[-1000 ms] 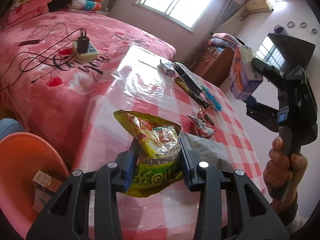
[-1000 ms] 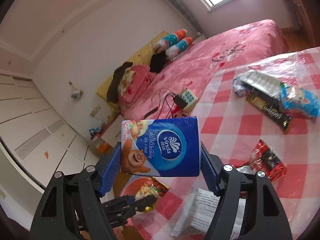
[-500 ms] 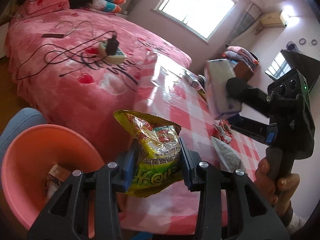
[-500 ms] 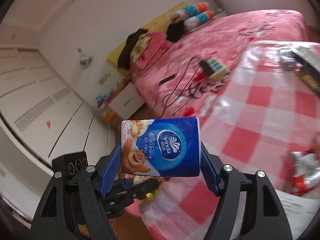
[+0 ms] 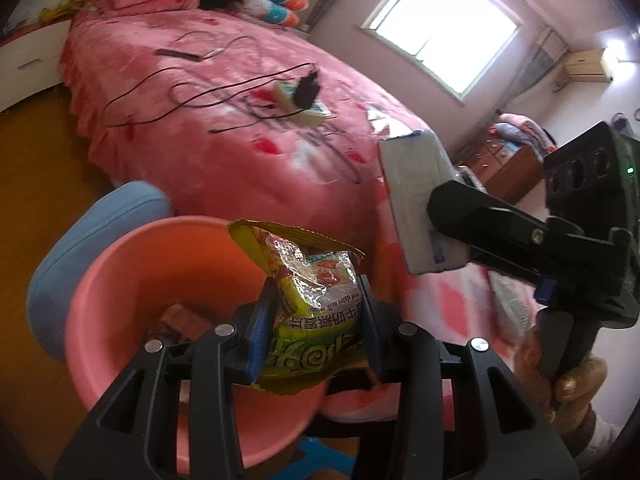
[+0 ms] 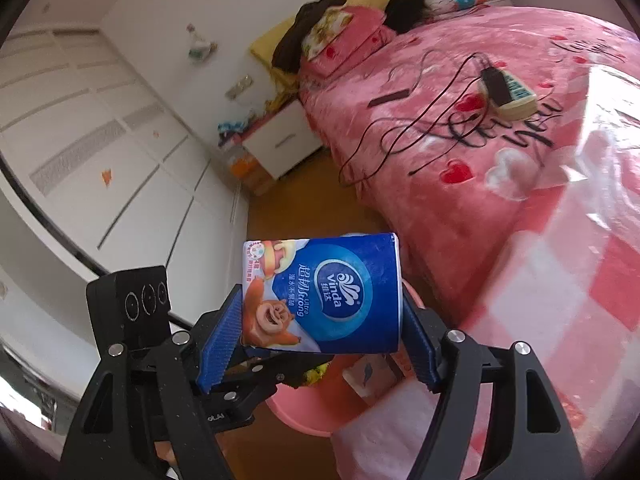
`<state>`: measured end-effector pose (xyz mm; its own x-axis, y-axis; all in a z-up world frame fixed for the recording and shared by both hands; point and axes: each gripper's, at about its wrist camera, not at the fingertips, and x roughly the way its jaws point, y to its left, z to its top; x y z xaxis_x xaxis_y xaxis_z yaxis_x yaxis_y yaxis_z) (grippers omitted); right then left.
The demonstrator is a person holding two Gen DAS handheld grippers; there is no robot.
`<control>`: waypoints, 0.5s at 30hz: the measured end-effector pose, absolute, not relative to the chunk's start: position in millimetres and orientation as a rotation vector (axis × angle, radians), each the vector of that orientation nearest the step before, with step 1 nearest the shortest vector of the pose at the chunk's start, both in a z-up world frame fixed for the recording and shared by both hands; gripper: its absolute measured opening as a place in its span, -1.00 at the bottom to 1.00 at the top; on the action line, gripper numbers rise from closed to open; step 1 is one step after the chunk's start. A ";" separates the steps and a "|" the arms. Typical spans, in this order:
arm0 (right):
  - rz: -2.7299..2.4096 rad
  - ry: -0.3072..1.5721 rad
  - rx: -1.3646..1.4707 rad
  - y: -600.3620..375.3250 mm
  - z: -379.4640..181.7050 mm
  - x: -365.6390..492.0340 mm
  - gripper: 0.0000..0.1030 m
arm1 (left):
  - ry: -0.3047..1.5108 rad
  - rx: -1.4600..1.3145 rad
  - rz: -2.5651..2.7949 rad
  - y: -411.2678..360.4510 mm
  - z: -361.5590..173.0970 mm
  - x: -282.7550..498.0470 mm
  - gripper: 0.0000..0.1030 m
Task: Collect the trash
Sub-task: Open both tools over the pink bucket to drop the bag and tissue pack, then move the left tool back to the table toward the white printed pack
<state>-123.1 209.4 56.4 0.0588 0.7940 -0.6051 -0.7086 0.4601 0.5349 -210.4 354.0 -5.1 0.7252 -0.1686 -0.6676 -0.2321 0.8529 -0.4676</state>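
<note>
My left gripper is shut on a yellow-green snack bag and holds it above the pink bin, which has a small carton at its bottom. My right gripper is shut on a blue Vinda tissue pack. The pack also shows in the left wrist view, to the right of the bin and higher. The bin shows in the right wrist view below the pack. The left gripper is in that view too.
A pink bed with a power strip and cables lies behind the bin. The table with the red checked cloth stands at the right. A blue stool sits left of the bin. White wardrobes line the far wall.
Both grippers have swung left off the table toward the bin. The snack bag now hangs over the bin's opening and the tissue pack has come close beside it.
</note>
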 end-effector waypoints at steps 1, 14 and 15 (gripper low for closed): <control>1.141 1.000 0.072 216.7 53.1 -126.9 0.44 | 0.779 -0.555 0.057 356.7 -9.8 -212.3 -0.20; 1.013 0.880 -0.050 200.6 58.3 -143.8 0.79 | 0.871 -0.554 0.299 397.1 -44.9 -228.8 0.57; 1.007 0.875 -0.039 195.9 60.9 -143.2 0.79 | 0.864 -0.554 0.300 396.5 -42.7 -229.4 0.57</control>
